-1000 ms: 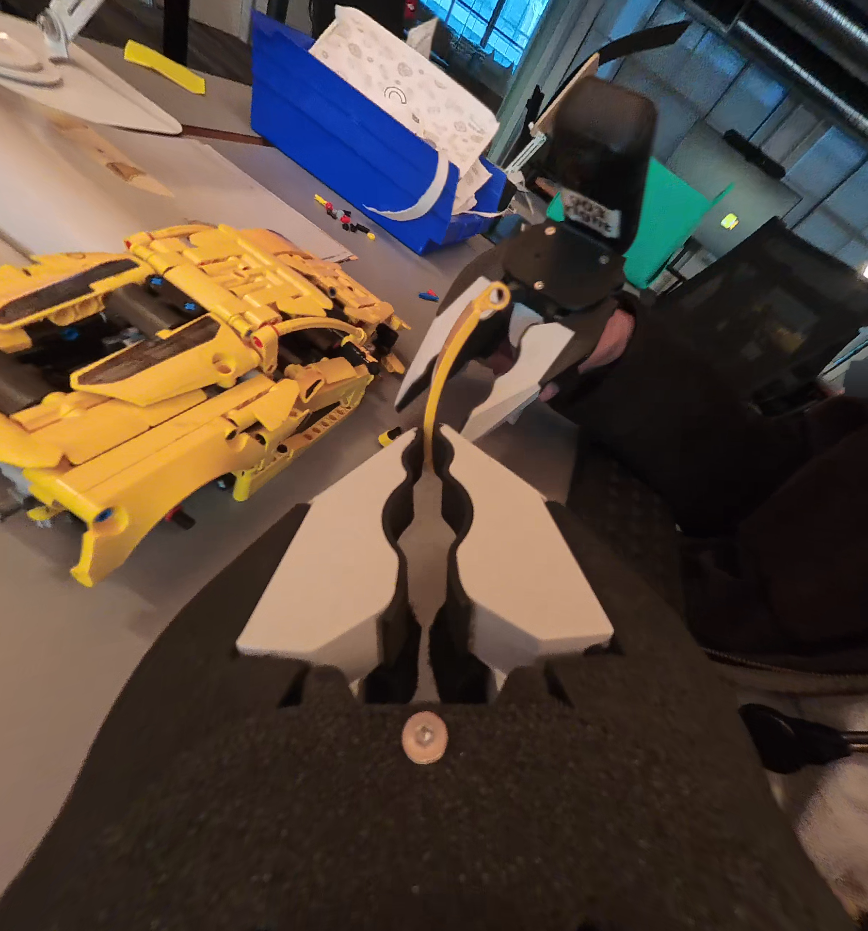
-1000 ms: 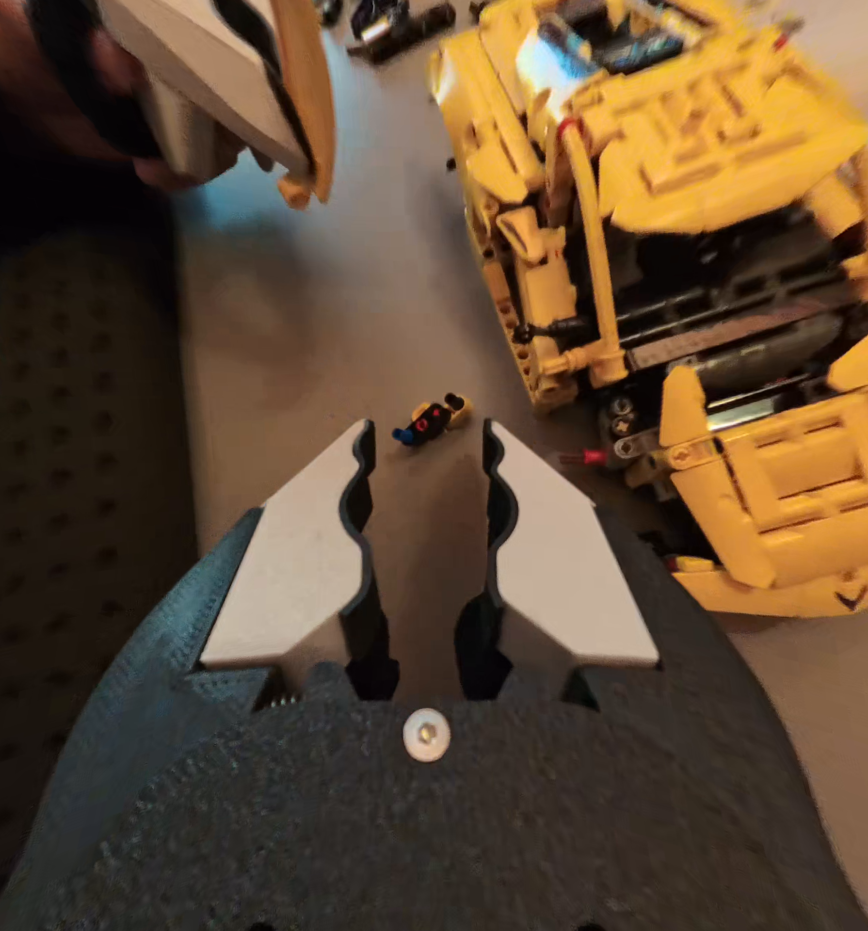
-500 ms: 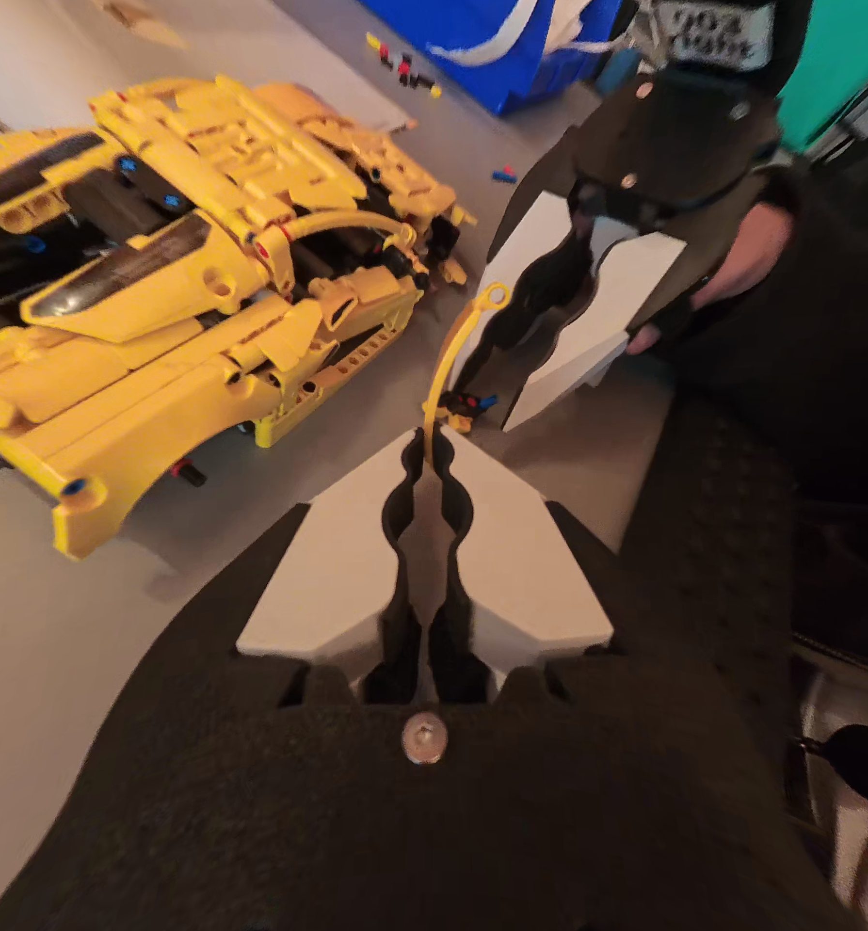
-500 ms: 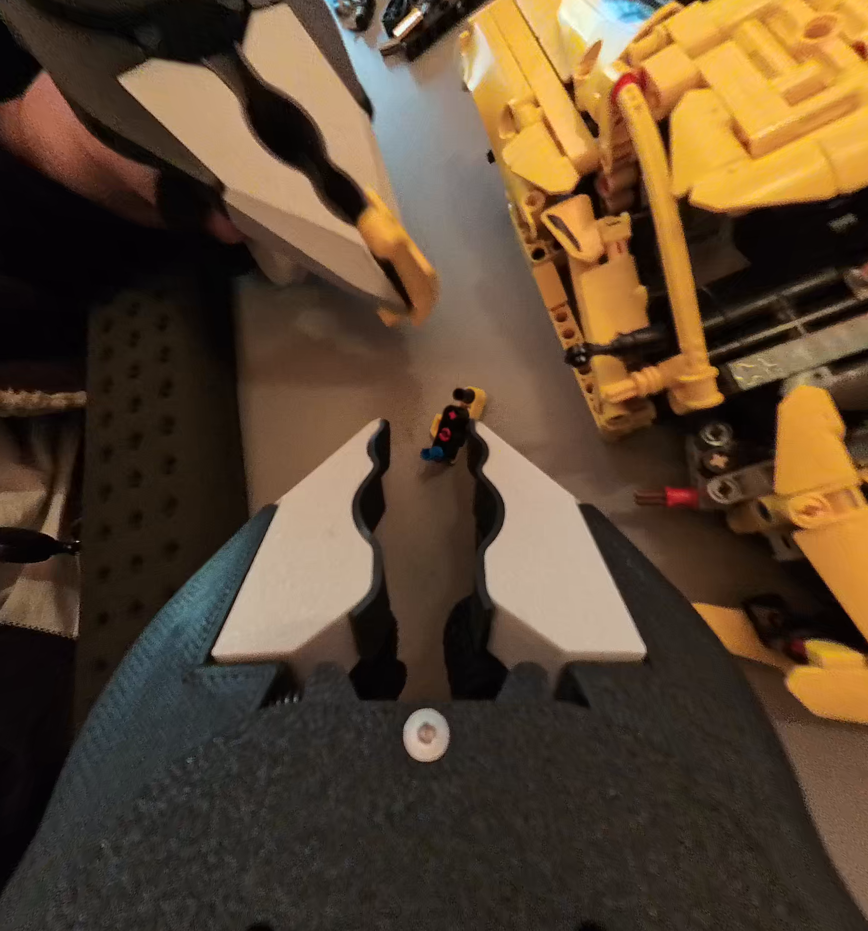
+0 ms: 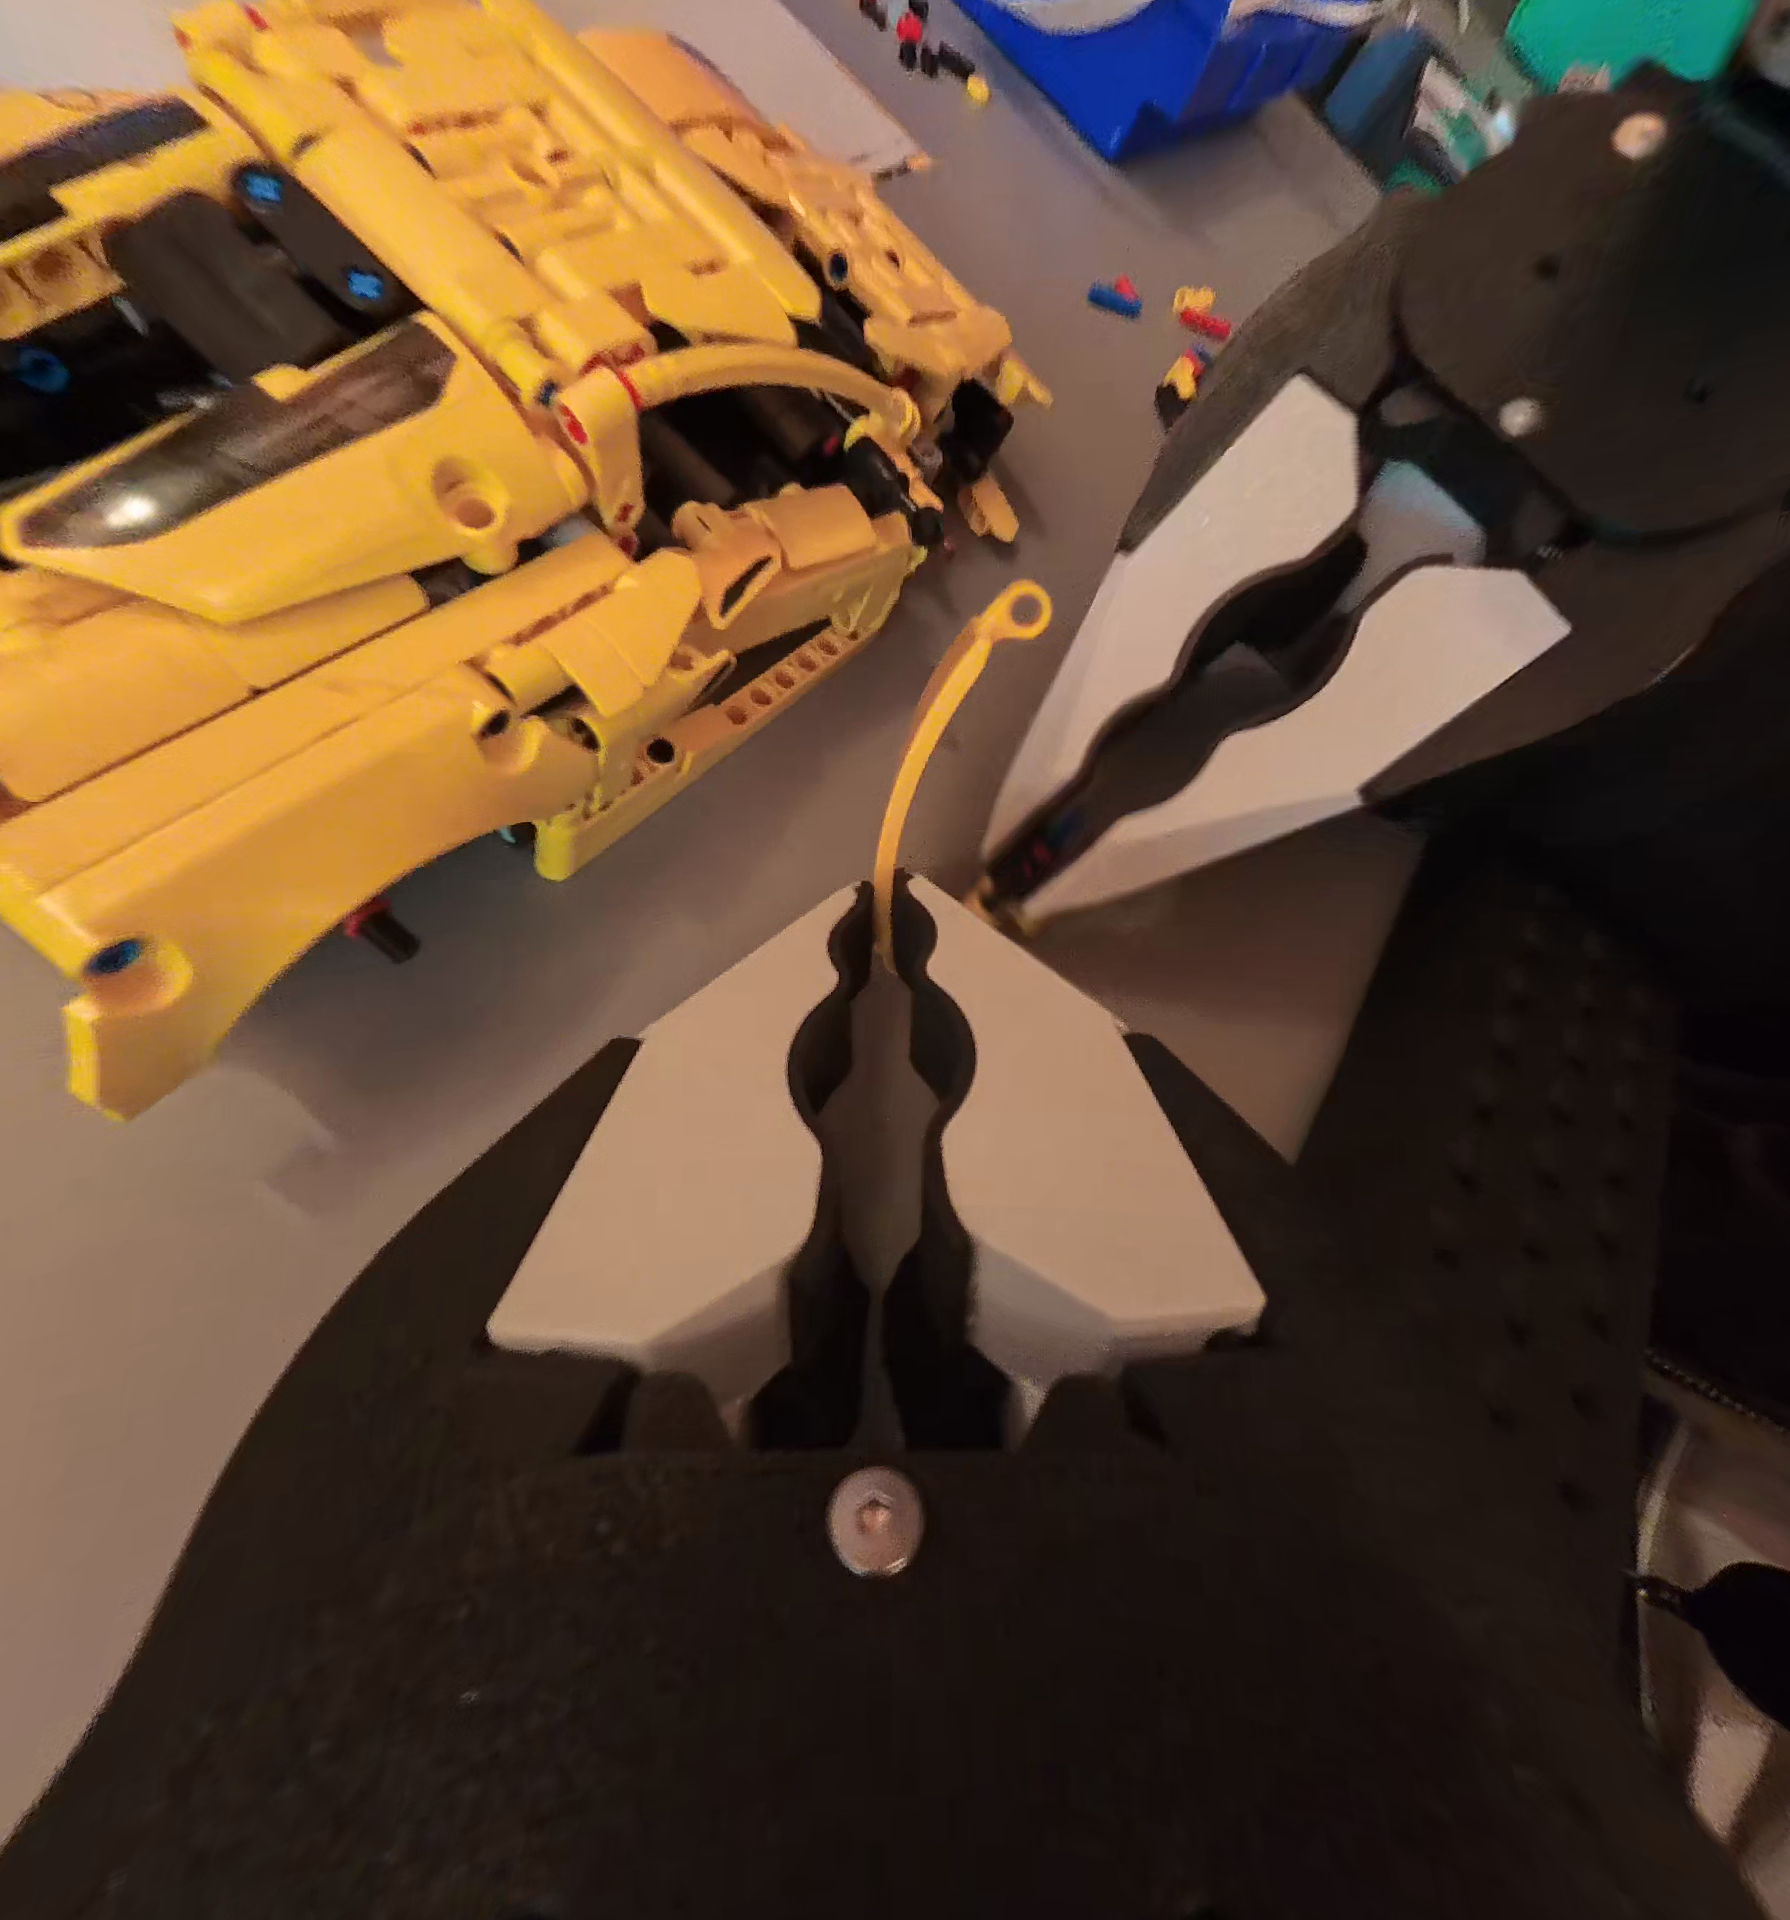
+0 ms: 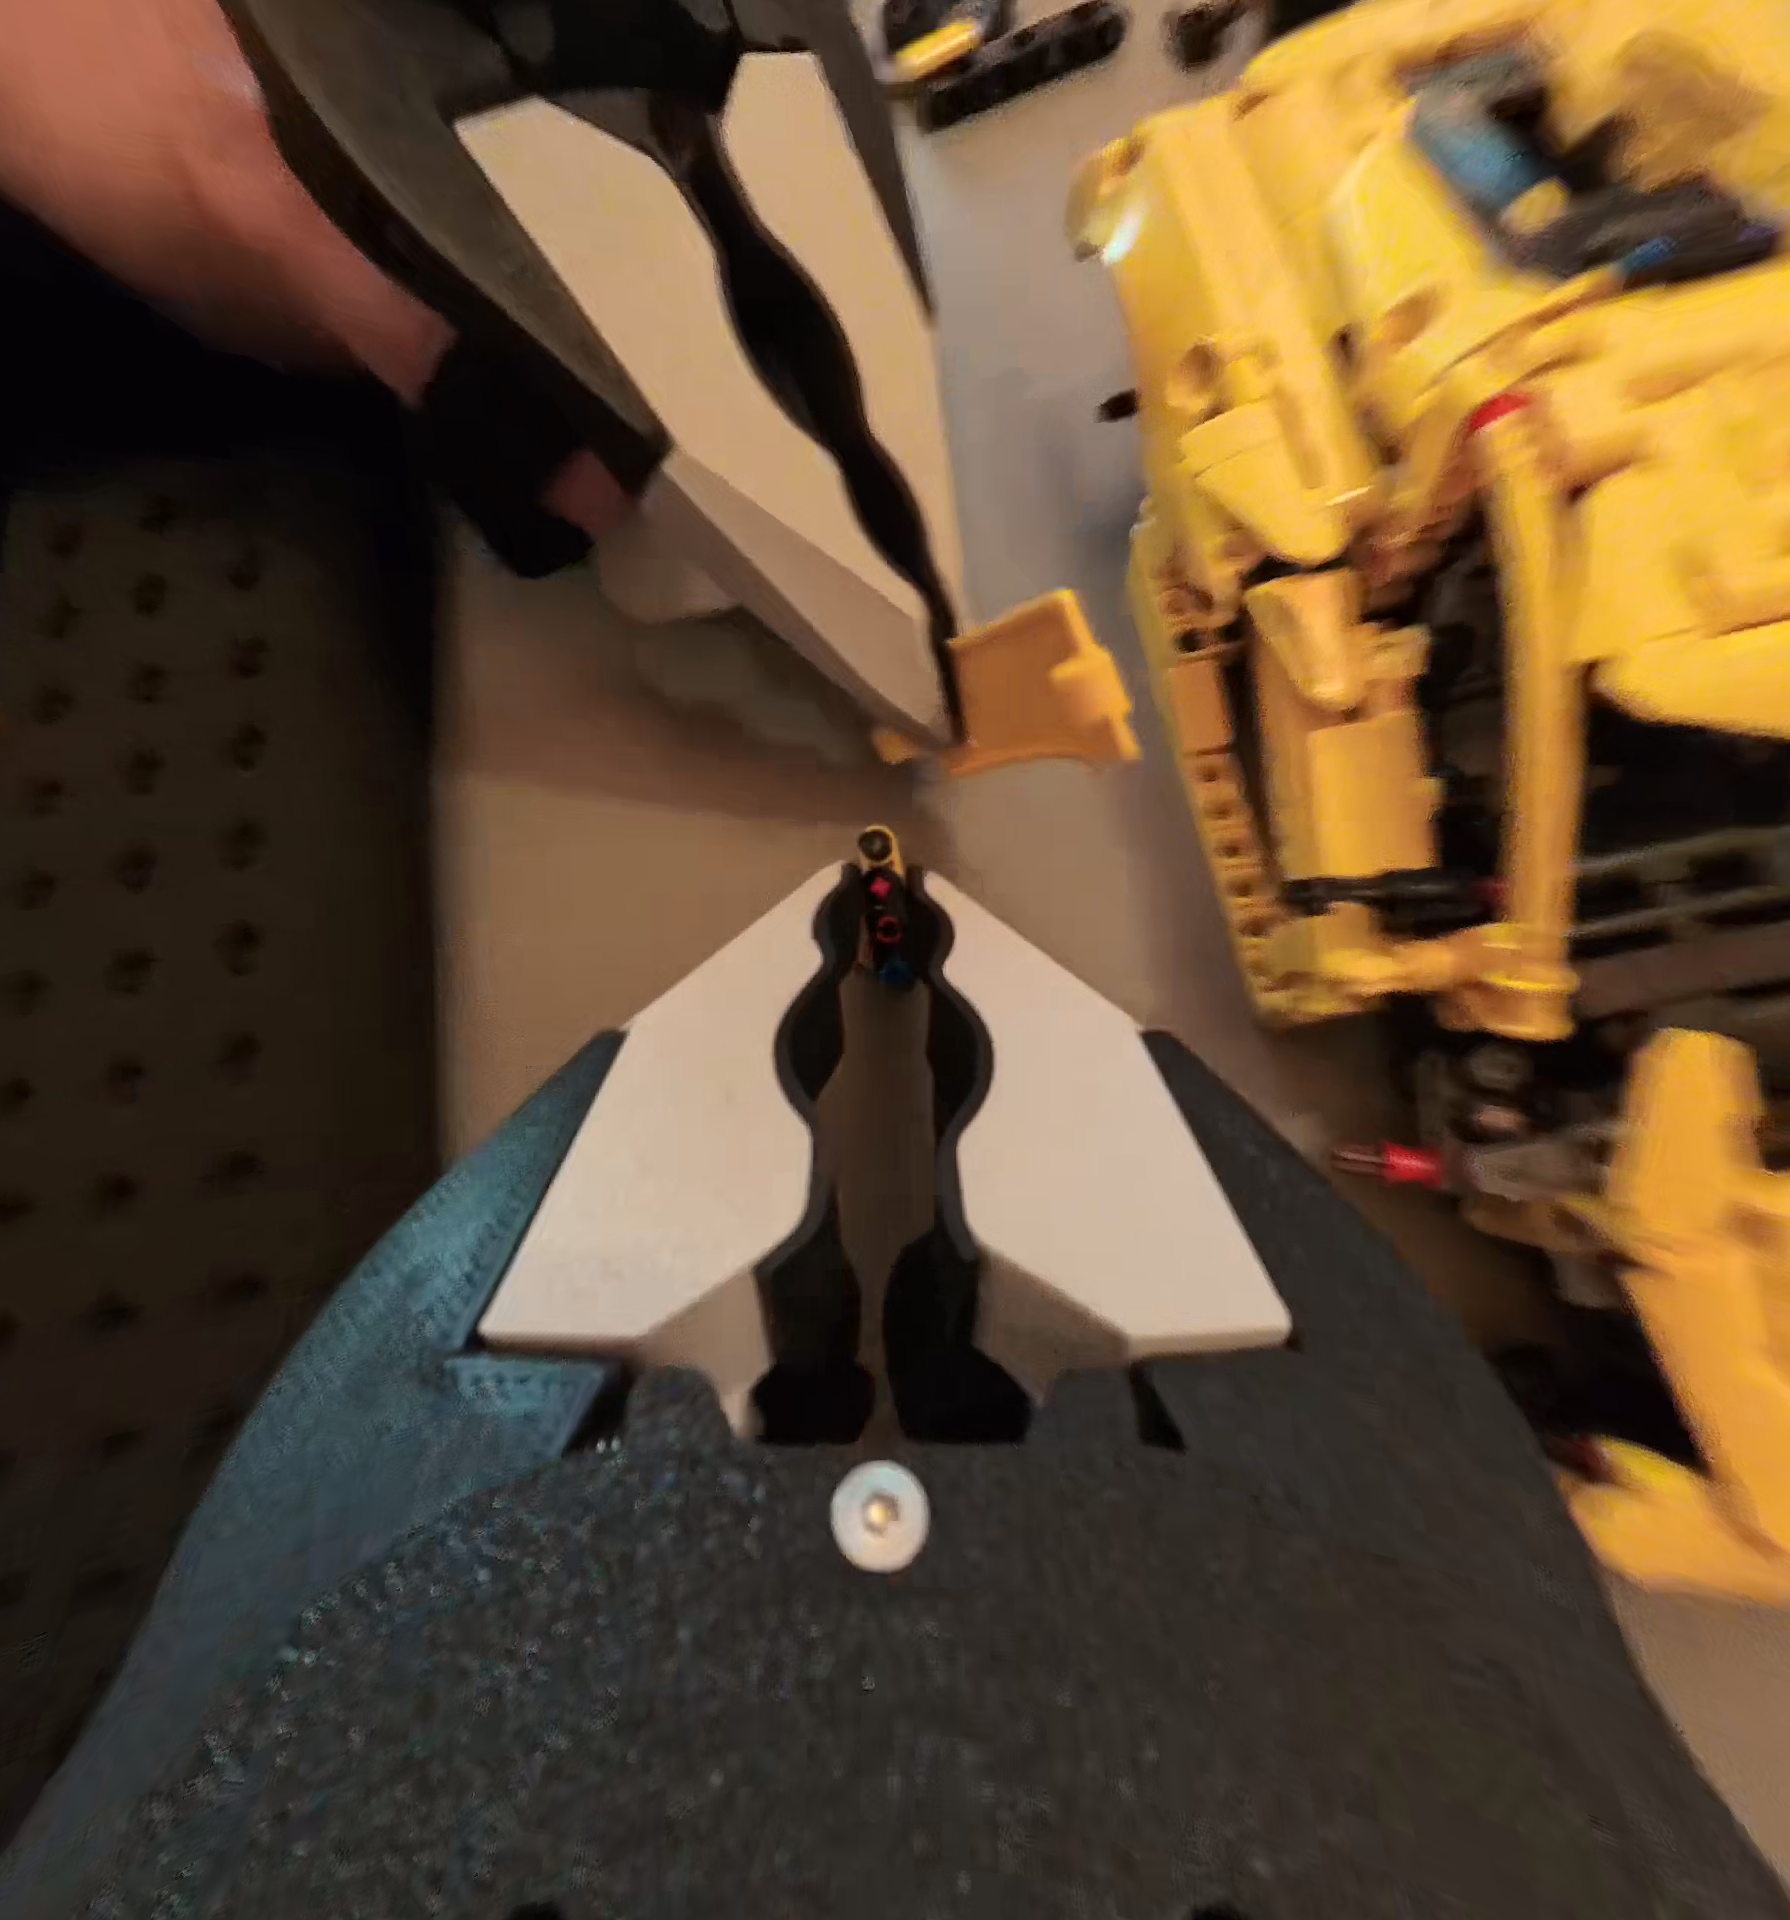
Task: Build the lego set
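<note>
The right hand-held gripper (image 6: 880, 883) is pinched tight on a tiny black connector piece with red, blue and yellow bits (image 6: 883, 914) right at the grey surface (image 5: 247, 1195), while the left hand-held gripper (image 5: 886, 894) clenches the foot of a thin curved yellow rod ending in a ring (image 5: 948, 727) just beside it. The big yellow brick-built sports car (image 5: 403, 468) sits near, unfinished. With so little held at the very tips, I'd worry the connector twists or pops loose on lifting.

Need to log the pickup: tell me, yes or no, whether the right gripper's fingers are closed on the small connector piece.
Yes: the right gripper has its fingers pinched around the small connector piece at their tips.
</note>
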`<action>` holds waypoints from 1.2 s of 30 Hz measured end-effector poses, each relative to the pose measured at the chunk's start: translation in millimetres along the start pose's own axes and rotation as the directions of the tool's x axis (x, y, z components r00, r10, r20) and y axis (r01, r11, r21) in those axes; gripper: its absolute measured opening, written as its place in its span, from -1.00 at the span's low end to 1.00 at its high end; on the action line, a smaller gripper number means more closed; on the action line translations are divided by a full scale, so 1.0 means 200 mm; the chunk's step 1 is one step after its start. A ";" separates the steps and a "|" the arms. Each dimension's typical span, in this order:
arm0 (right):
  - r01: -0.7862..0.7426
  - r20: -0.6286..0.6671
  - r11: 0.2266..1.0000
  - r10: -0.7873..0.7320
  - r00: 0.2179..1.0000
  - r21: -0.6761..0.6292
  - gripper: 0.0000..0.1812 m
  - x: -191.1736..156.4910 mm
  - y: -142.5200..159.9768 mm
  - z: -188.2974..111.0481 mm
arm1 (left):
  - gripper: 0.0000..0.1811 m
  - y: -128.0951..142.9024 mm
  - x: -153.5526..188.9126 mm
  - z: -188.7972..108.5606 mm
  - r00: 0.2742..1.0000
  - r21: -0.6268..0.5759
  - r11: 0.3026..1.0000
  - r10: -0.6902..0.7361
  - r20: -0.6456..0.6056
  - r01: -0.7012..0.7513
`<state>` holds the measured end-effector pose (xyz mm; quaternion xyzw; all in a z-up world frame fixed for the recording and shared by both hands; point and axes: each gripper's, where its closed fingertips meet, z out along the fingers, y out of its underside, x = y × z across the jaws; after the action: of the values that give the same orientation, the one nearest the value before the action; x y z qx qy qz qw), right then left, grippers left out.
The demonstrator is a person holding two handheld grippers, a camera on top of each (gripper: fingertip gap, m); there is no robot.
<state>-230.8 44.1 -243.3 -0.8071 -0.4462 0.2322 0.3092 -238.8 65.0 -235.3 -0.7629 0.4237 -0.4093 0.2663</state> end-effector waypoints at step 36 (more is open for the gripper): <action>0.267 -0.378 0.944 -0.324 0.867 -0.195 -0.73 0.00 0.05 -0.01 | -0.98 -0.02 -0.01 -0.02 0.995 0.032 0.996 -0.087 -0.044 0.089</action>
<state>-224.5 39.9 -248.8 -0.7788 -0.5056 -0.0213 0.3708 -240.7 68.8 -231.4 -0.7672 0.3883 -0.4440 0.2518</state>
